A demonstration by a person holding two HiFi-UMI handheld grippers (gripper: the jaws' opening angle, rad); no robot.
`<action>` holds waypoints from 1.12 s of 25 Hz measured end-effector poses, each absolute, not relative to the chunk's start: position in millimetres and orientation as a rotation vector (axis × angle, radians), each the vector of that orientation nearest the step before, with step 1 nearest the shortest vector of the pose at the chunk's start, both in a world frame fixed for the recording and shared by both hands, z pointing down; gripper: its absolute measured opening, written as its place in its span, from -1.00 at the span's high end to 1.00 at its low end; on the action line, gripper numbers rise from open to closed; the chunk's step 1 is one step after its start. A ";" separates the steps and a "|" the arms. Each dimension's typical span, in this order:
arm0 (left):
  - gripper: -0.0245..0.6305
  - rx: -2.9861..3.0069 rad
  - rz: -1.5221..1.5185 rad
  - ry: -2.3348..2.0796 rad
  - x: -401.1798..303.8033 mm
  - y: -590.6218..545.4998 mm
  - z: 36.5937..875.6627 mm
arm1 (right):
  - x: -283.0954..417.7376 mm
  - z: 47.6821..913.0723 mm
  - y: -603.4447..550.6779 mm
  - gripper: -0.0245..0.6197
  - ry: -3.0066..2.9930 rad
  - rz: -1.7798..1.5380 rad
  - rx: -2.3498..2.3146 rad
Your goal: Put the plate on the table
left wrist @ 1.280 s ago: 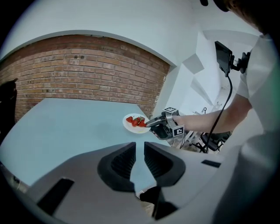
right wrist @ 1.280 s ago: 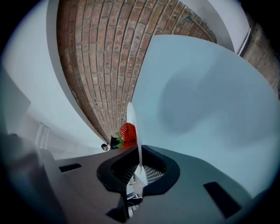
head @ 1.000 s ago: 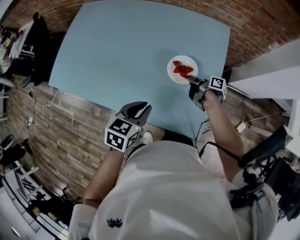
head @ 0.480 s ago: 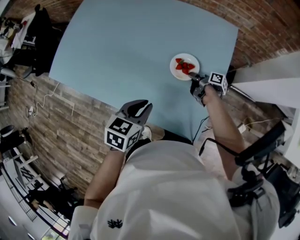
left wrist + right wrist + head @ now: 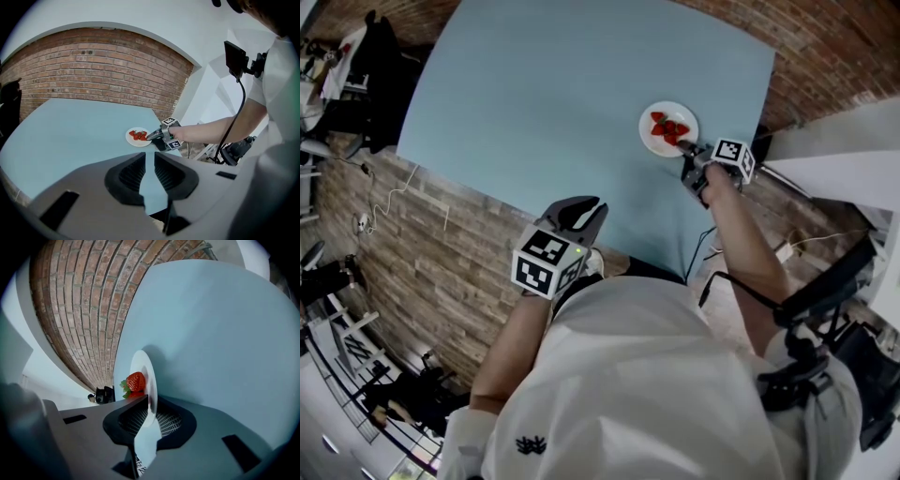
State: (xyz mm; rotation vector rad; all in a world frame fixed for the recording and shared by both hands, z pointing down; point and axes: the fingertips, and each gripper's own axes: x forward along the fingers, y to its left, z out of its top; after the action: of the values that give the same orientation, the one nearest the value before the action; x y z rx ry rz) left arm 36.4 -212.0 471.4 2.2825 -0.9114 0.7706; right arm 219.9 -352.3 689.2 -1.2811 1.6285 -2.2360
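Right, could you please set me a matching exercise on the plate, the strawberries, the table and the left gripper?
Things:
1. plate
2. strawberries
3. table
4. left gripper

Descriptions:
A. red
B. light blue
C. empty, by the table's near edge
D. white and round

Pairs: 1-D, 2-A, 3-B, 4-C.

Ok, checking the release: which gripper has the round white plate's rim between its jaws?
The right gripper: its opening jaws straddle the round white plate's rim. The left gripper is empty, well away.
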 end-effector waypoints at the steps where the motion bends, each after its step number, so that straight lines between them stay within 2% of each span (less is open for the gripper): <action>1: 0.74 2.288 0.766 -0.911 37.1 -212.2 470.2 | 220.8 689.1 -352.6 0.79 1.628 -2.228 -1.278; 5: 0.74 2.308 0.774 -0.911 36.3 -211.3 468.3 | 222.7 687.0 -354.3 0.67 1.628 -2.208 -1.295; 12: 0.74 2.337 0.807 -0.892 38.7 -210.1 467.5 | 228.2 689.0 -352.1 0.60 1.877 -2.144 -1.503; 19: 0.74 2.354 0.822 -0.878 43.6 -208.4 468.4 | 232.3 687.7 -348.7 0.58 2.056 -2.100 -1.600; 28: 0.74 2.368 0.843 -0.882 38.9 -206.1 468.0 | 236.5 683.7 -348.0 0.53 2.434 -1.861 -1.862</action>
State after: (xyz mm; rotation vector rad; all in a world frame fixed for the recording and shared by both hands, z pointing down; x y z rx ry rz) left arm 38.9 -206.1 468.0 2.3684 -0.8823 0.8425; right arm 236.5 -348.0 683.7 -1.8619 2.4335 -1.8607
